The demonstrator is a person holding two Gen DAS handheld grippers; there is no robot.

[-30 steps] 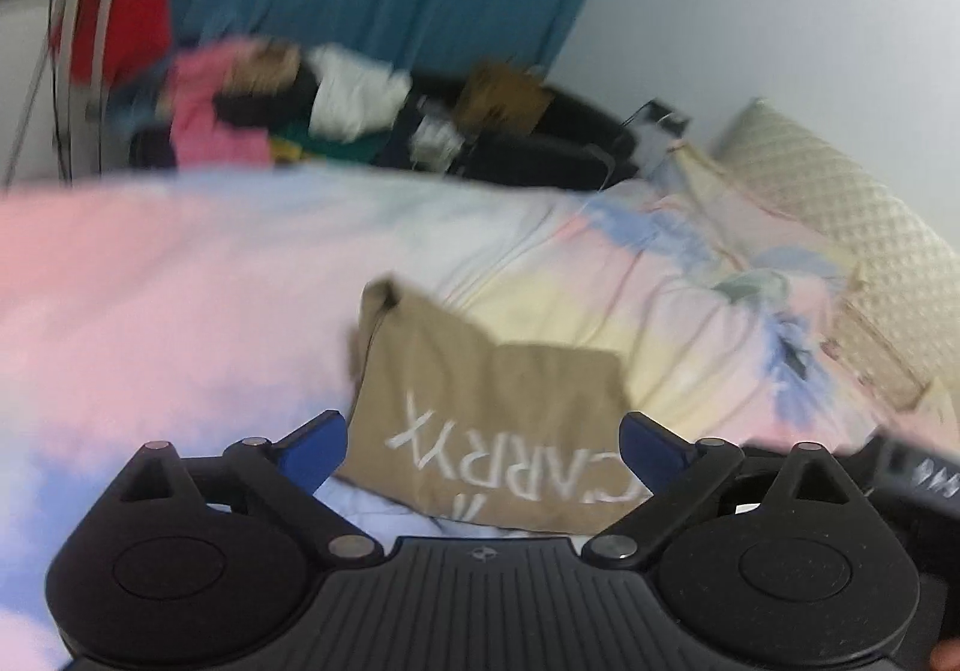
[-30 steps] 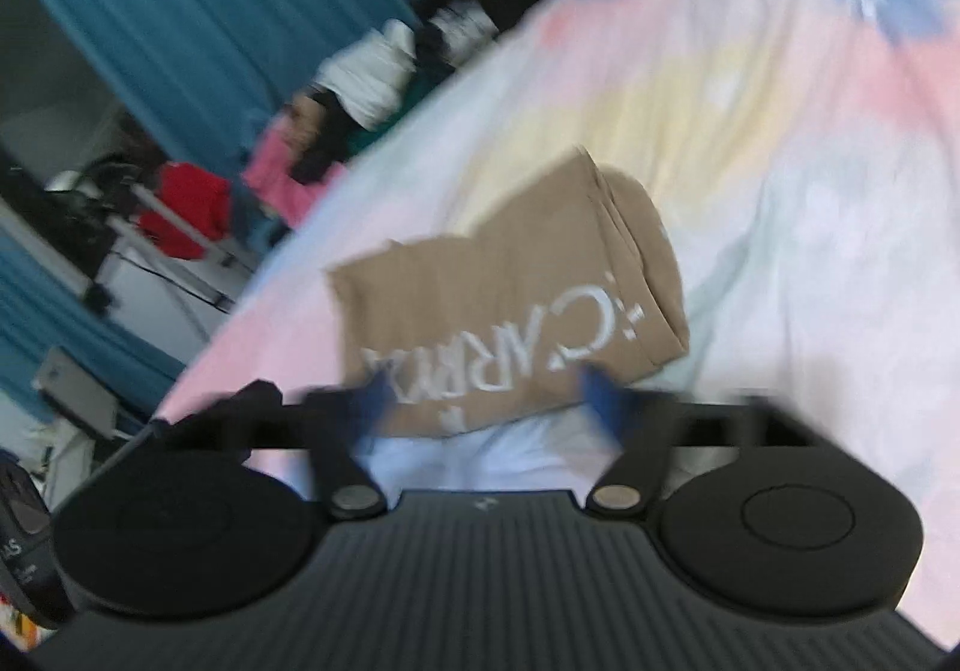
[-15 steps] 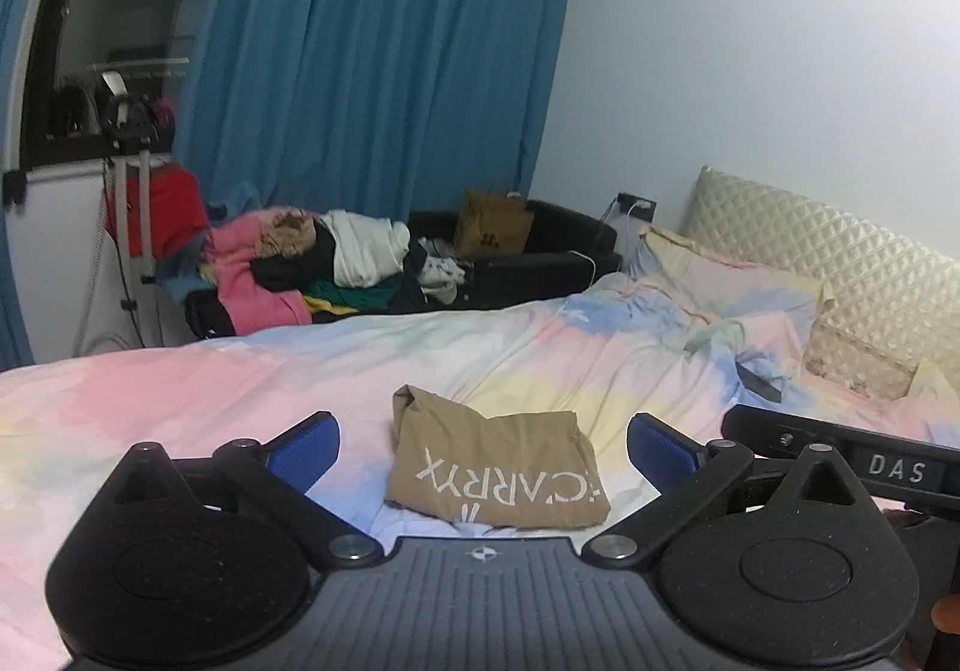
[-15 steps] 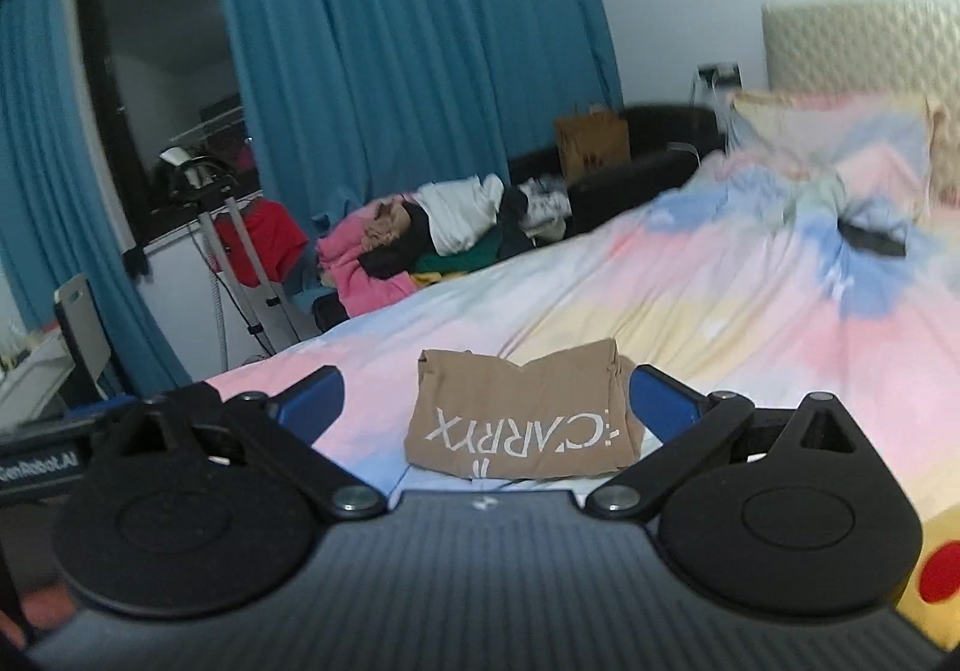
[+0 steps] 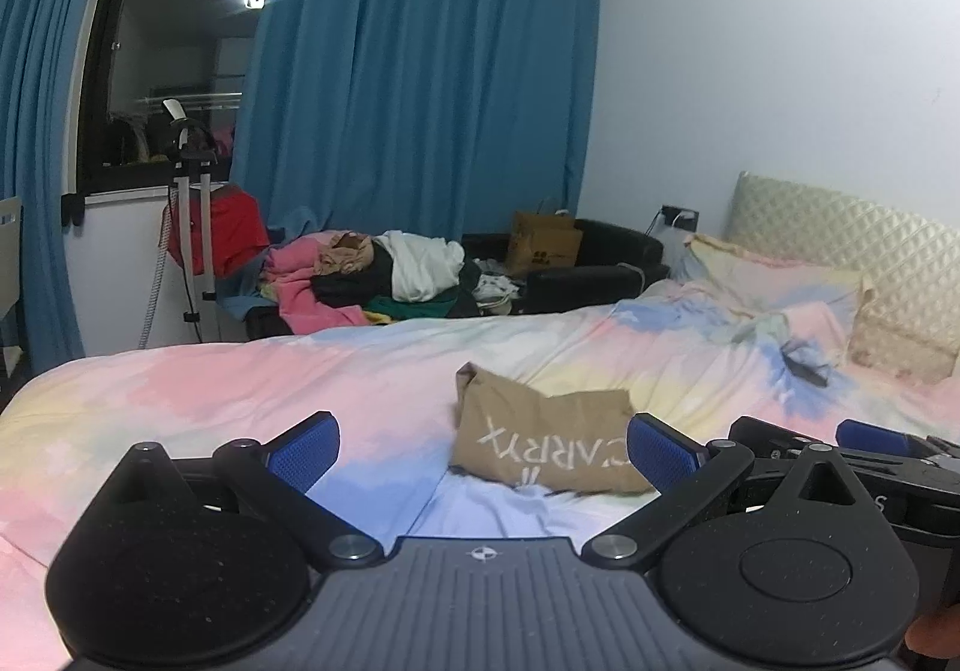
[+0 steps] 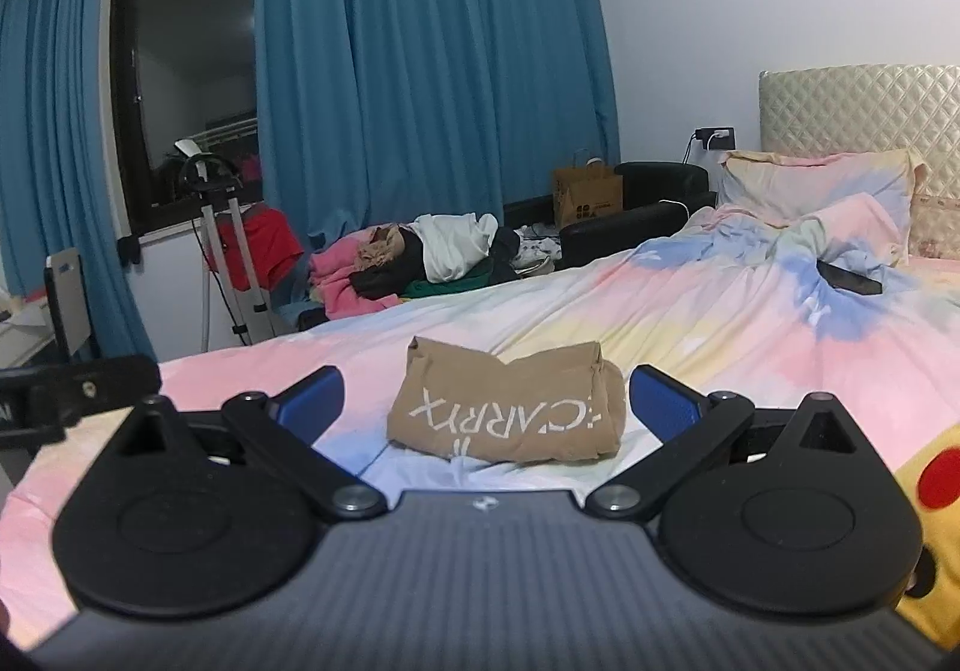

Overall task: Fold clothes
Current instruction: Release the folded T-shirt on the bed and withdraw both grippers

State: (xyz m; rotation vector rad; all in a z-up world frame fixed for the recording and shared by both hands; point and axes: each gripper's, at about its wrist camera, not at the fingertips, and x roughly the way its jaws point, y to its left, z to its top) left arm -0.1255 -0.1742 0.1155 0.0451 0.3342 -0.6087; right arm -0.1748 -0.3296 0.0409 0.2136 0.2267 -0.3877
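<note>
A tan shirt with white lettering lies folded into a compact rectangle on the pastel bedspread. It also shows in the right wrist view. My left gripper is open and empty, held back from the shirt, which sits ahead and to the right. My right gripper is open and empty, level with the bed, with the shirt centred just beyond its fingers. The right gripper's body shows at the right edge of the left wrist view.
A pile of unfolded clothes lies on a dark couch behind the bed. A paper bag stands there too. Pillows and a dark flat object lie near the headboard. A stand with a red garment is at the left.
Both grippers pulled back from the shirt and levelled out to face the room. The folded shirt stays on the bed. Both grippers stay open.
</note>
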